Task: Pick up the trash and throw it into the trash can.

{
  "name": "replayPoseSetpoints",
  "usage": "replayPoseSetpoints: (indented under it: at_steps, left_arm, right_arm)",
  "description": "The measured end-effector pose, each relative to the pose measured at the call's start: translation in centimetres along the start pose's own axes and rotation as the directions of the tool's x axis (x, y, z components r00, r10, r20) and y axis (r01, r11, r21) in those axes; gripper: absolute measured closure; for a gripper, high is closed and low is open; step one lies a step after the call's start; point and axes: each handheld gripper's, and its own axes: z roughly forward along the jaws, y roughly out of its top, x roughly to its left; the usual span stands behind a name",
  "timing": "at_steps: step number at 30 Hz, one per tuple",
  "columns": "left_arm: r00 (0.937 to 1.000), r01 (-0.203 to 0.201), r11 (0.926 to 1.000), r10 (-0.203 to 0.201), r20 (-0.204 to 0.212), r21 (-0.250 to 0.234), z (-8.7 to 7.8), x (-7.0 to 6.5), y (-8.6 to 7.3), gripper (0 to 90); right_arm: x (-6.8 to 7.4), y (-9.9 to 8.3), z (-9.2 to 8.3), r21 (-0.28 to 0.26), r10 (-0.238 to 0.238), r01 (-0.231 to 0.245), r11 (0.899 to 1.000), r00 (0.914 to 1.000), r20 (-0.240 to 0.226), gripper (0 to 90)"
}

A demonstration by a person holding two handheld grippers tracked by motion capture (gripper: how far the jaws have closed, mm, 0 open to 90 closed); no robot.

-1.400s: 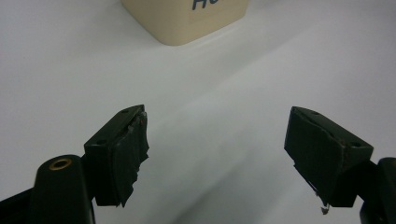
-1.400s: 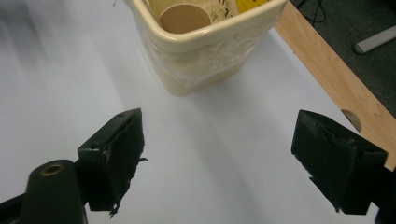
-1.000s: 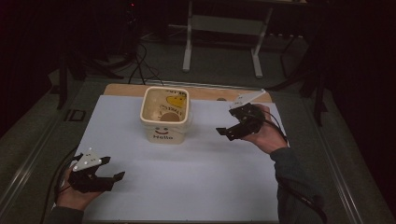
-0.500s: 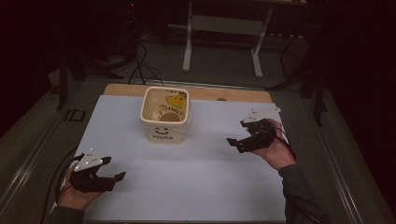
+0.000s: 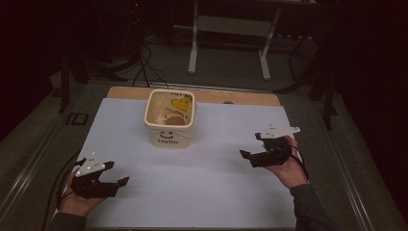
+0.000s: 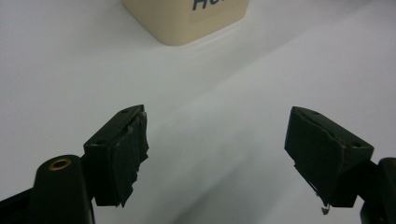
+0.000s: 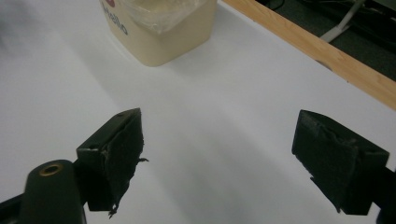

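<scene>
The room behind is dark; my white tabletop (image 5: 202, 192) is lit, with a cream tub (image 5: 170, 119) toward its far edge, something round and brown inside. My left hand-held gripper (image 5: 115, 174) sits near and left of the tub, my right hand-held gripper (image 5: 246, 157) near and right of it; both gape wide, holding nothing. I judge nothing is in hand just now. Next I'd need to advance one gripper toward the tub's rim.

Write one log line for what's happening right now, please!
left gripper: open, empty, near table edge | right gripper: open, empty, right of tub | tub: upright on white sheet, untouched
</scene>
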Motion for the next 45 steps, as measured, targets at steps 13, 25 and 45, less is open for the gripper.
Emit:
replayPoseSetpoints:
  at_steps: [13, 25, 45]
  left_arm:
    - [1.0, -0.001, 1.0, 0.001, 0.0, 0.003, 0.0, 0.0, 0.0, 21.1]
    - [1.0, 0.002, 1.0, -0.002, -0.002, 0.0, 0.0, 0.0, 0.0, 21.1]
    - [0.9999, 0.005, 1.0, -0.005, -0.009, -0.004, -0.3, 0.1, -0.2, 21.1]
  right_arm:
    - [0.6, -2.8, 0.4, -0.017, 0.039, -0.039, 0.999, 0.9992, 0.011, 15.7]
    - [0.7, -5.2, 0.4, -0.018, 0.076, -0.076, 0.997, 0.997, 0.013, 15.8]
    - [0.8, -6.9, 0.3, -0.016, 0.095, -0.095, 0.995, 0.9953, 0.014, 15.9]
